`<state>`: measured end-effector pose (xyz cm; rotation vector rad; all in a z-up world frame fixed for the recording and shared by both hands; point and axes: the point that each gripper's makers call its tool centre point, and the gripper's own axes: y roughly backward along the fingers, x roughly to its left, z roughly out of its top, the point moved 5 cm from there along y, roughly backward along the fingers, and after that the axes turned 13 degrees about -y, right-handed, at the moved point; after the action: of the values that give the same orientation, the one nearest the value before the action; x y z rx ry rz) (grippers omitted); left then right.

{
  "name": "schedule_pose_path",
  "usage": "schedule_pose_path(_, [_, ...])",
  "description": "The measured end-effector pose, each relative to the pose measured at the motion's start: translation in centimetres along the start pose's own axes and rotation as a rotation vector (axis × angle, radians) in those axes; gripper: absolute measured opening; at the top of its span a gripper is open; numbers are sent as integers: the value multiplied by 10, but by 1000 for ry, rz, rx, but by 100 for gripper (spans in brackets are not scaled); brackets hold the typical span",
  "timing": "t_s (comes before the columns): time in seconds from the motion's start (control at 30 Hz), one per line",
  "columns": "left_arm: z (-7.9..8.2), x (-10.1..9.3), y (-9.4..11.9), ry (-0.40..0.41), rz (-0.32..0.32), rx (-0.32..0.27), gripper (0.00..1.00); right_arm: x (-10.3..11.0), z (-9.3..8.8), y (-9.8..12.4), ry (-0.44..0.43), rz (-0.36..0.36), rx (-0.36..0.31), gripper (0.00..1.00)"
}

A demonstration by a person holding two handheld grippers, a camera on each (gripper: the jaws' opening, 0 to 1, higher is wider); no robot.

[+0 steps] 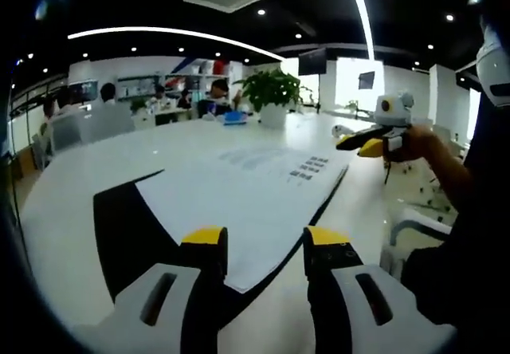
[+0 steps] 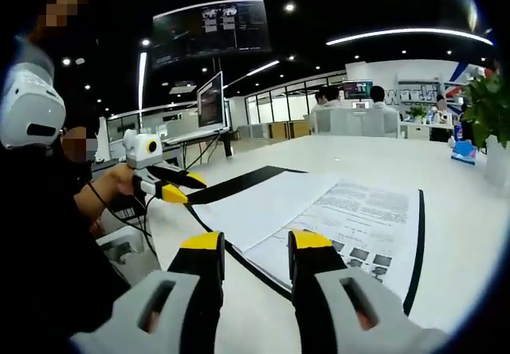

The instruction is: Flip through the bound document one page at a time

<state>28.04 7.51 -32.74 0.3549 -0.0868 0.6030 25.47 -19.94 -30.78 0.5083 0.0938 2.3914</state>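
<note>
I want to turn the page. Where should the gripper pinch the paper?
Probably the top page's free outer edge, nearest the left gripper. It lies flat on the black cover, so slide one jaw underneath from that side, away from the printed page.

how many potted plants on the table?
1 confirmed: a green leafy plant in a white pot at the white table's far end, seen at the right gripper view's right edge. Others may be hidden.

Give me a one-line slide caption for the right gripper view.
Open right gripper poised above the open bound document on a white table, left gripper alongside.
</note>
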Motion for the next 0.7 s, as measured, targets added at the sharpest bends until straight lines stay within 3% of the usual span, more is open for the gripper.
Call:
schedule_pose_path(0.13, [0, -2, 2, 11, 3, -4, 39, -8, 0, 10, -8, -31, -13, 32])
schedule_pose_path(0.2, [-3, 0, 6, -11, -4, 25, 38, -13, -1, 16, -12, -52, -11, 32])
schedule_pose_path(0.3, [-7, 18, 19, -23, 66, 53, 37, -21, -2, 26, -10, -89, -7, 32])
schedule_pose_path(0.47, [-8, 31, 32, 10, 107, 35, 36, -32, -1, 40, -18, -136, -13, 32])
schedule_pose_path(0.7, [-9, 21, 25, 41, 93, -2, 36, -37, -1, 41, -31, -161, -12, 32])
